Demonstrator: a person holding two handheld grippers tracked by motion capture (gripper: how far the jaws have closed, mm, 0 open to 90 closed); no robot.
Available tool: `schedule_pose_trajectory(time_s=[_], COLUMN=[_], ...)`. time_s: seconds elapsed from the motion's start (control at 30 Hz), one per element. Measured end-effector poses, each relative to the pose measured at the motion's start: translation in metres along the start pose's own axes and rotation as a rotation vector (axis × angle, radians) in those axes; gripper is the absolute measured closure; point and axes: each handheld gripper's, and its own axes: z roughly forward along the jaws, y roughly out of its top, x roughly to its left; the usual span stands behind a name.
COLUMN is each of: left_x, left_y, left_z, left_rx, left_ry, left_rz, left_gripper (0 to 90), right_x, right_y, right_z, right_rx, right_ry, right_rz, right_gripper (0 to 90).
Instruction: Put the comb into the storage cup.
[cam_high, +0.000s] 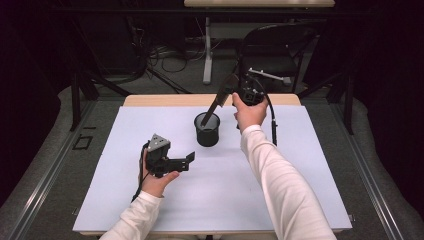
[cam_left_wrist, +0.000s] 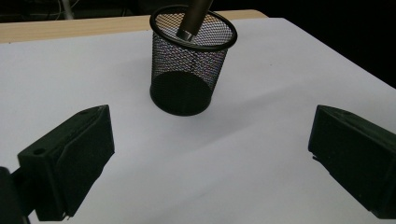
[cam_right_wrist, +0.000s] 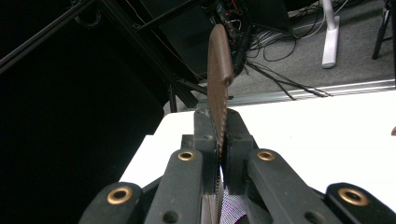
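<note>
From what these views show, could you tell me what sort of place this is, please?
Probably a lab or recording studio rather than a home: black curtains surround the white-covered table, loose cables trail over the grey carpet behind it, and a dark frame stands alongside.

Black wire-mesh cup (cam_high: 207, 130) is standing upright on the white table (cam_high: 280, 200), near its far middle, round rim facing up. A long, flat brown tool (cam_high: 218, 100) is leaning tilted above it, lower dark tip with a metal band (cam_left_wrist: 185, 34) dipping inside the rim. Its upper end is sitting pinched between the jaws of the right gripper (cam_right_wrist: 219, 140).
</note>
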Motion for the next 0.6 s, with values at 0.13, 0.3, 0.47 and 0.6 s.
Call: schedule_pose_trajectory(time_s=[0.13, 0.3, 0.47, 0.6], left_x=[0.0, 0.0, 0.0, 0.001], left_y=[0.0, 0.0, 0.0, 0.0], left_z=[0.0, 0.0, 0.0, 0.0], left_rx=[0.001, 0.001, 0.003, 0.002], left_ry=[0.001, 0.0, -0.002, -0.002], left_rz=[0.001, 0.0, 0.002, -0.001], left_gripper=[0.6, 0.6, 0.5, 0.5], right_x=[0.001, 0.002, 0.0, -0.004], right_y=[-0.002, -0.005, -0.008, -0.012], right_z=[0.002, 0.004, 0.006, 0.007], right_rx=[0.003, 0.001, 0.003, 0.006], right_ry=[-0.01, -0.014, -0.02, -0.023], right_rz=[-0.011, -0.021, -0.018, -0.01], right_gripper=[86.9, 86.9, 86.9, 86.9])
